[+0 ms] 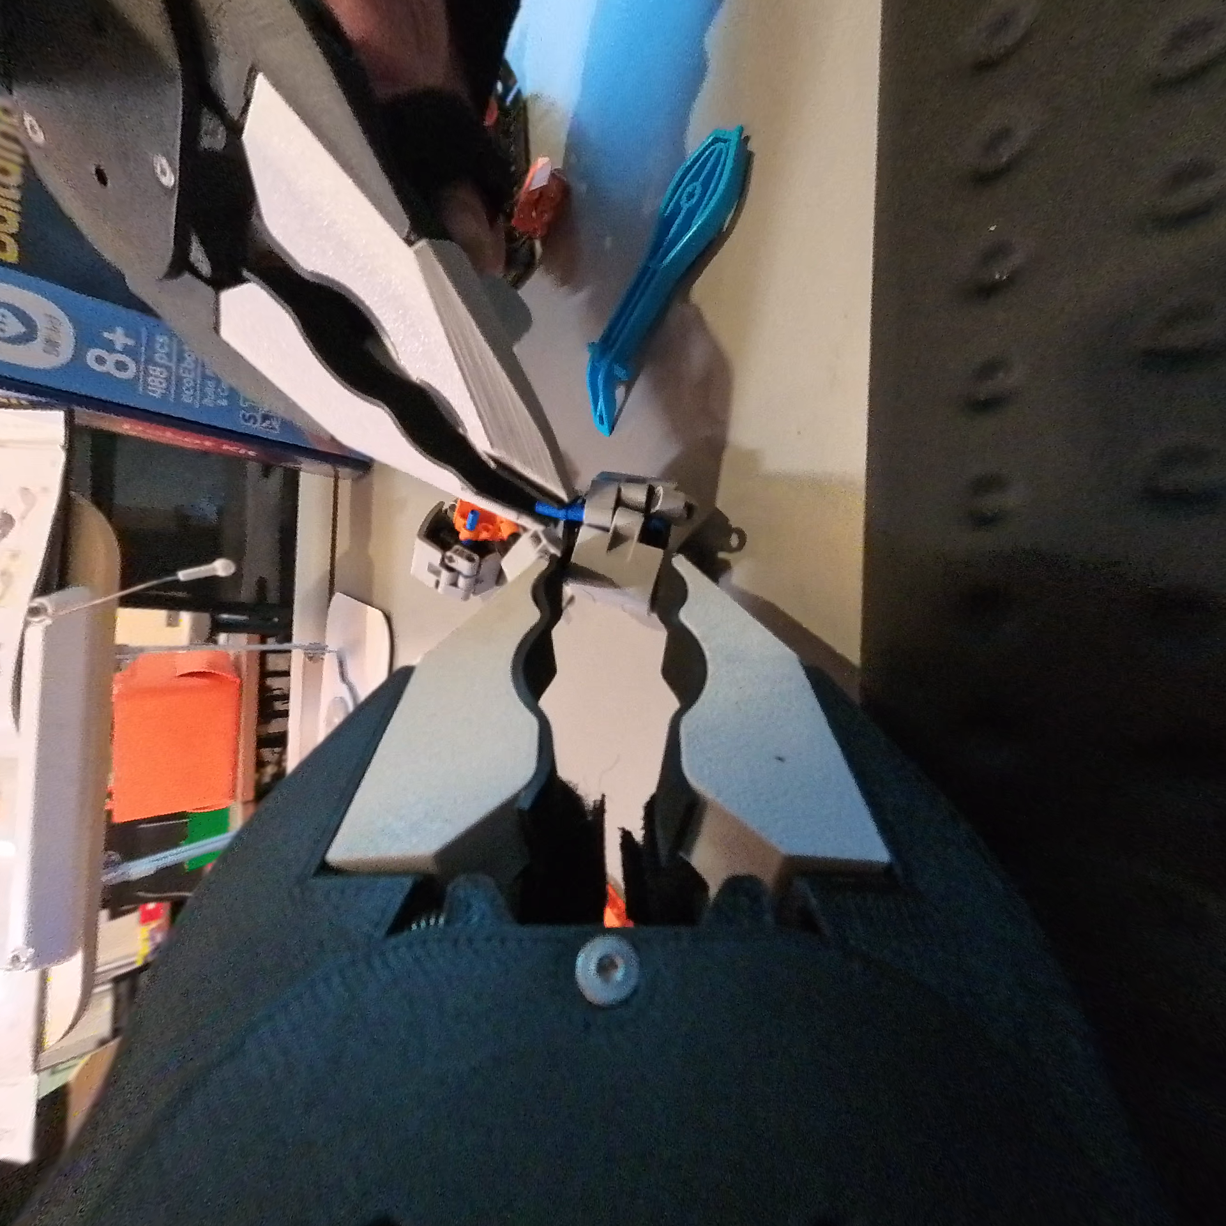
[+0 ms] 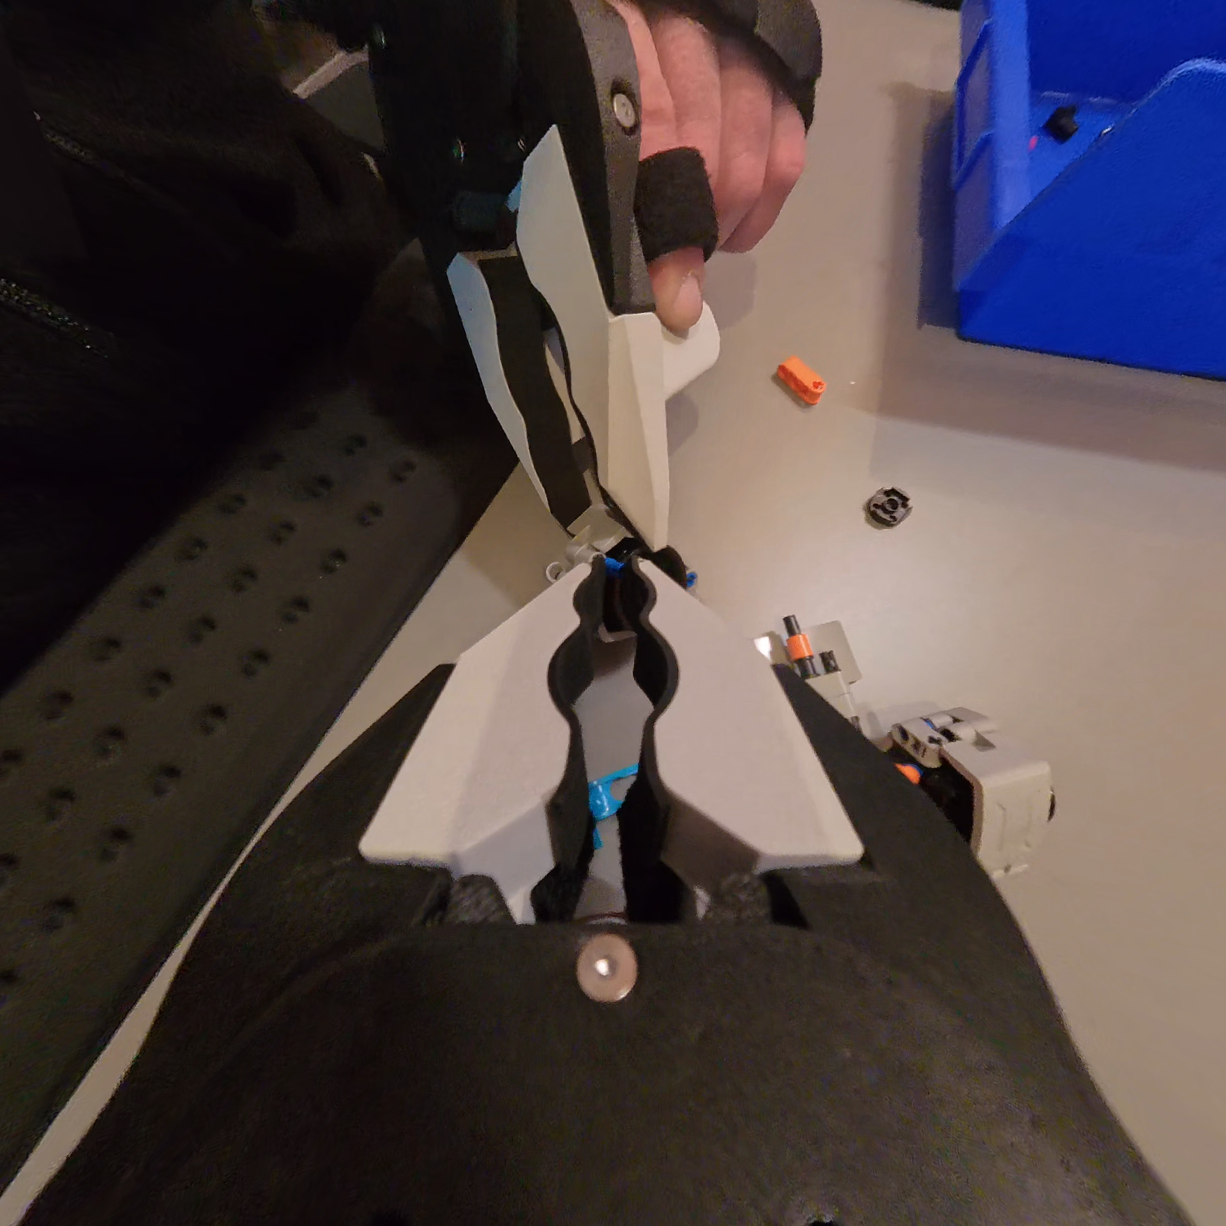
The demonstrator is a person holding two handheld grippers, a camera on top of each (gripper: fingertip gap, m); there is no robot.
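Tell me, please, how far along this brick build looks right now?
Done: a grey module with orange parts lies assembled on the table. In hand: left gripper holds a small grey assembly; right gripper pinches a blue pin at it. Left: an orange connector and a dark round piece lie loose.

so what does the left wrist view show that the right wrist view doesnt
Only the left wrist view: a long blue plastic tool, a blue box and cluttered shelves.
Only the right wrist view: a loose orange piece, a dark round piece, a blue bin and a hand.
Both: the left gripper and right gripper meeting on a small grey brick assembly, and a second grey assembly.
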